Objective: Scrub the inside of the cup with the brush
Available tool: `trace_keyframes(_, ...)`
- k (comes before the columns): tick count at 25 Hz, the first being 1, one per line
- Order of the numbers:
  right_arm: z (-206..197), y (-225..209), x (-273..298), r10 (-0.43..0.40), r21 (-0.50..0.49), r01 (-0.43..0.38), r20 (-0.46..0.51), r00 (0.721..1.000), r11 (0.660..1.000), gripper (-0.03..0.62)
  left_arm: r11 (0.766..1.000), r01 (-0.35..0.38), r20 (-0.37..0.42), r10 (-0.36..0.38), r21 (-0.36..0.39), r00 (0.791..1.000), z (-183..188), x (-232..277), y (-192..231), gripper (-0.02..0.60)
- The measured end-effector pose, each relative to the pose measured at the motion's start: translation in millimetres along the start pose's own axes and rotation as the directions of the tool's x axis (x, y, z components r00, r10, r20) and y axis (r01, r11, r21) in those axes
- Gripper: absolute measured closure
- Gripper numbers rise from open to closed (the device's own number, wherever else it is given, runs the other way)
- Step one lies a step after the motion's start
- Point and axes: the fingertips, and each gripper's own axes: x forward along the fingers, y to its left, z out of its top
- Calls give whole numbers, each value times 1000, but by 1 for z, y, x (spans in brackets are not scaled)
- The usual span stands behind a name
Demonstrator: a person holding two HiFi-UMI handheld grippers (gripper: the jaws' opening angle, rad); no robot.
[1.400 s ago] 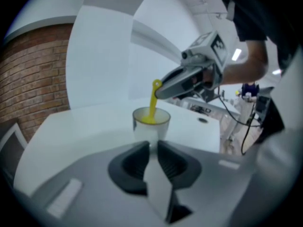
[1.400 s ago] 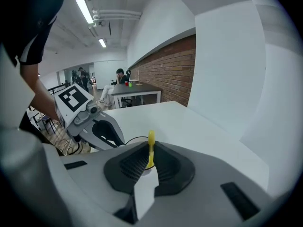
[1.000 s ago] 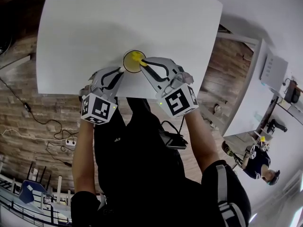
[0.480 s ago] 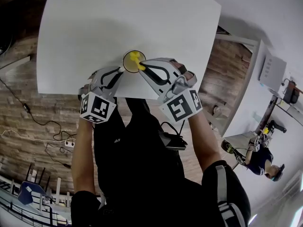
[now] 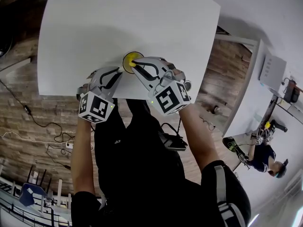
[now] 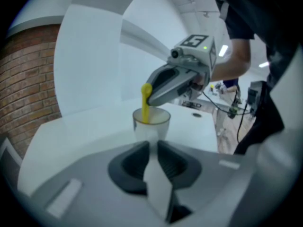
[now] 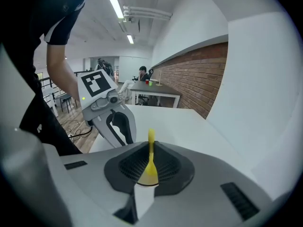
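The left gripper (image 6: 153,145), jaws nearly together, pinched the near side of the clear cup (image 6: 152,123) standing by the near edge of the table (image 5: 118,18). The right gripper (image 7: 150,150) clamped the yellow brush (image 6: 146,102), whose lower end sat inside the cup.

Cup (image 5: 131,60) sits on table (image 5: 118,18), close to the edge nearest me. My left gripper (image 5: 121,71) is just left of cup, tips at its near-left side. My right gripper (image 5: 134,65) is just right of cup, tips above the rim. Brush (image 5: 136,56) stands upright between my right jaws, lower end inside cup. Second table (image 5: 246,84) is right of cup, well apart, with a person (image 5: 265,157) beyond it. Cables (image 5: 28,112) lie on the floor left of cup, off the table.
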Motion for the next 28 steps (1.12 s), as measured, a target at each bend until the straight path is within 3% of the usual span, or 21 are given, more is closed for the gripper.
trace_keyframes(6,11,-4,-2,-31,148,22,54,998,989,566,1000,-11,4,11,-15,1000,-1,0,-1,525)
trace_keyframes(15,37,-13,-28,-87,278,43,148,985,960,566,999,-21,8,21,-30,1000,1,3,-1,525)
trace_keyframes(19,29,-9,-24,-110,366,52,141,984,929,566,999,-30,5,30,-33,1000,1,3,-1,525)
trace_keyframes(28,-9,-2,0,-167,463,145,7,986,874,566,997,-58,3,58,-59,998,0,3,1,525)
